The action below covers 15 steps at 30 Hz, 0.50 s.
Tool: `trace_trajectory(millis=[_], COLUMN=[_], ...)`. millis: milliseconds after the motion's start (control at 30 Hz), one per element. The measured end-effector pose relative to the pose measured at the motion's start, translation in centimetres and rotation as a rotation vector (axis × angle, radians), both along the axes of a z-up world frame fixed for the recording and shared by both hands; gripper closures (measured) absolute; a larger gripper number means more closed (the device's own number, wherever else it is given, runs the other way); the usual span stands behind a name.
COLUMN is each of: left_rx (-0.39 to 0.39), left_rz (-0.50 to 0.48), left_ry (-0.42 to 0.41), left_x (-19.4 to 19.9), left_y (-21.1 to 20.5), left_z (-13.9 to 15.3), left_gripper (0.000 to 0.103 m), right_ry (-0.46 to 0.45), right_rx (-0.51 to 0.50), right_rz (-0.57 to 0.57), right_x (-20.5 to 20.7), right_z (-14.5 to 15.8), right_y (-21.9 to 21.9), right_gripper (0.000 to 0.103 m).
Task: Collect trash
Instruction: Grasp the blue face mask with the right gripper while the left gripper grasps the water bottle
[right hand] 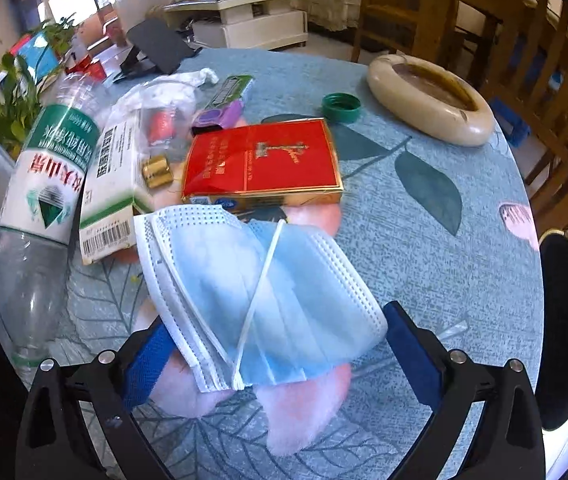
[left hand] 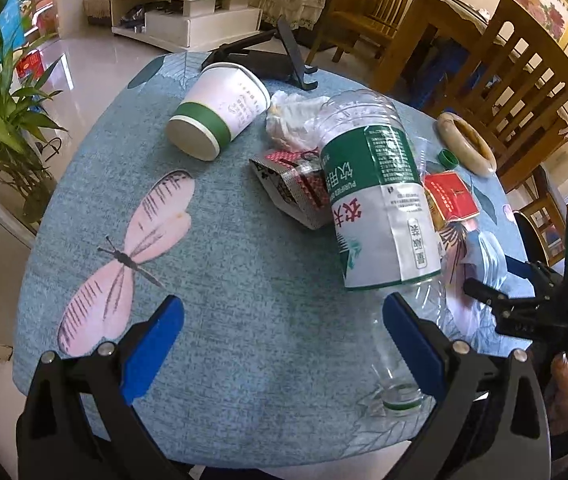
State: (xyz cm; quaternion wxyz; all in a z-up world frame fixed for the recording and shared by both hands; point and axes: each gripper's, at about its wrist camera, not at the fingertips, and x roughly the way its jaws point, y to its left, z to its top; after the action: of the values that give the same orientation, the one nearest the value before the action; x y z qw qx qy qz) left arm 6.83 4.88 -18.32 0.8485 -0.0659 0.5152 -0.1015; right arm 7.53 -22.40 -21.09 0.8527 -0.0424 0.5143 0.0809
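Right gripper (right hand: 274, 344), jaws spread wide, straddles the blue face mask (right hand: 260, 300) near the table's (right hand: 464, 240) front edge; its long axis runs across the gap. Left gripper (left hand: 284, 344), also spread, flanks the bottle (left hand: 380, 216) neck.

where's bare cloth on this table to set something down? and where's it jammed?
Free: the stretch around the dragonfly print, from the tipped paper cup down to the left gripper; also right of the red pack, below the ashtray. Jammed: the middle, around the bottle, tissue and mask.
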Motion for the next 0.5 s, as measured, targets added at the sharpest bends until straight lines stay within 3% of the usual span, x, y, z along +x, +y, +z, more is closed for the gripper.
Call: trace_trajectory(millis=[33,100,233,300,367,500], left_rx=[-0.002,0.002,0.004,0.015,0.022,-0.051], left_rz=[-0.001,0.0,0.001,0.001,0.007,0.007], left_ry=[-0.003,-0.018,-0.018,-0.016,-0.02,-0.017], left_x=[-0.1,-0.3,-0.4,-0.5,-0.6,-1.4], left_y=[0.0,-0.3,-0.8,-1.0,-0.8,-0.9], left_z=[0.0,0.1,0.1,0.1,0.3,0.9], left_gripper=[0.003,0.003,0.003,0.003,0.003,0.003], right_ry=[-0.016,-0.052,-0.087,-0.112,-0.137,-0.167], right_rx=[0.007,0.018,0.056,0.101,0.134,0.156], right_rz=[0.008,-0.007,-0.002,0.005,0.005,0.01], right_x=[-0.1,-0.3,-0.7,-1.1,-1.6,-1.9], right_z=[0.2,0.6,0.9,1.1,1.0,1.2], right_y=[0.0,-0.2,-0.9,-1.3,-1.4,-1.0], right_gripper=[0.008,0.027,0.048,0.067,0.076,0.081])
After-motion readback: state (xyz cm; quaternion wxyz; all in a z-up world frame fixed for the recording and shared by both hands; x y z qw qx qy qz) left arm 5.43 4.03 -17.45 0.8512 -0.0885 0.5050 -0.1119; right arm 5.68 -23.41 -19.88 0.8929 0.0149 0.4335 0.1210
